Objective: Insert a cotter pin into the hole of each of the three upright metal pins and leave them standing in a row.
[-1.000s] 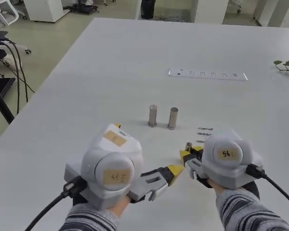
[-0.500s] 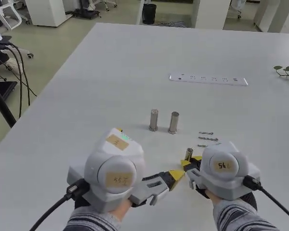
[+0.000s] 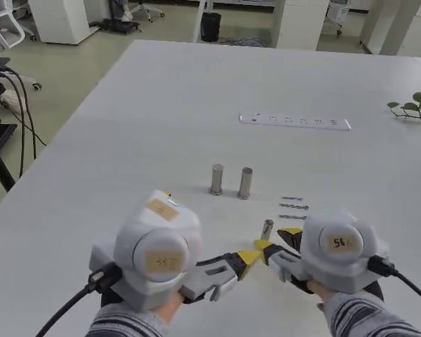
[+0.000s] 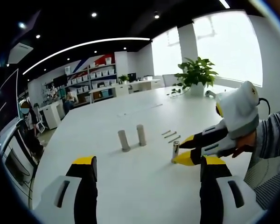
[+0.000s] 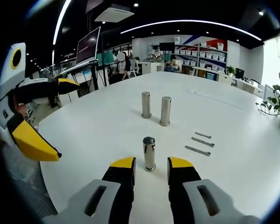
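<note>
Two upright metal pins (image 3: 217, 179) (image 3: 245, 182) stand side by side mid-table, also in the right gripper view (image 5: 146, 104) (image 5: 165, 110). The third metal pin (image 3: 267, 229) (image 5: 149, 153) (image 4: 175, 150) stands nearer me, between the tips of my right gripper (image 3: 276, 239) (image 5: 150, 163), whose jaws are open with a gap on each side of it. Three cotter pins (image 3: 292, 207) (image 5: 198, 142) (image 4: 170, 135) lie flat to the right of the pins. My left gripper (image 3: 236, 269) (image 4: 147, 170) is open wide, with nothing between its fingers, just left of the right gripper.
A white power strip (image 3: 295, 121) lies further back on the white table (image 3: 147, 126). A plant (image 3: 410, 105) sits at the far right edge. The table's left edge drops to a floor with cables and chairs. People sit at desks far off.
The head view has shifted a little. The right gripper's jaws stay around the near pin and the left gripper holds its place beside it.
</note>
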{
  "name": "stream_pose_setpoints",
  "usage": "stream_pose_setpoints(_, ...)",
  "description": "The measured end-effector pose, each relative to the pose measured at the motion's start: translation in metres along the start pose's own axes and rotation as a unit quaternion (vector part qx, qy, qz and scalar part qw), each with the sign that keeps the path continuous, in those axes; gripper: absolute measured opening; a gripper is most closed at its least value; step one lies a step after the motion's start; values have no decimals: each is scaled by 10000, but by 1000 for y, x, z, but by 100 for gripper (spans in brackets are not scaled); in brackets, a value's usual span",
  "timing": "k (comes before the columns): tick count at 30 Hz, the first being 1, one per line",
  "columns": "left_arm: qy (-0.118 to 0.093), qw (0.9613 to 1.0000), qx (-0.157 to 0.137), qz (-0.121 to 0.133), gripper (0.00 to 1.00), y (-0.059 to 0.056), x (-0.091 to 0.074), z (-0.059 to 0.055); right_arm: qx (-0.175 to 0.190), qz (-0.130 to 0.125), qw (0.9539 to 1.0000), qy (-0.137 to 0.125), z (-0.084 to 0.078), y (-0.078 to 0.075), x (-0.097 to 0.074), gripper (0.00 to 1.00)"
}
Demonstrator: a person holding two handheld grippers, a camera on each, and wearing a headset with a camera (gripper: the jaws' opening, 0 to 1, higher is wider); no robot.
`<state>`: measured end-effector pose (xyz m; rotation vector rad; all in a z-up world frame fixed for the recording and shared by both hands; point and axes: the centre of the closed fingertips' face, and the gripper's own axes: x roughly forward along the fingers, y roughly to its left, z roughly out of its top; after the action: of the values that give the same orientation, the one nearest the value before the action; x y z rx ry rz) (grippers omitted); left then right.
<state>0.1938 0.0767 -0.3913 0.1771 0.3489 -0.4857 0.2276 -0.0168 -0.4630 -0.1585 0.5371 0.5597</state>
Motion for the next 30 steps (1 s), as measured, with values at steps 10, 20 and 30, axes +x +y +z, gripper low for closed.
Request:
stream_pose_setpoints(10, 8, 10000, -45, -7, 90, 0, 0, 0, -219, 151, 9993, 258, 1, -24, -14, 25)
stream_pose_setpoints(20, 15, 10000, -86, -25, 90, -1, 1, 0, -509, 278, 9977, 364, 12, -50, -14, 24)
stream_pose_setpoints(30, 47, 9999, -89, -99, 90, -5, 2, -1, -849, 446, 9928, 723, 21, -78, 0, 20)
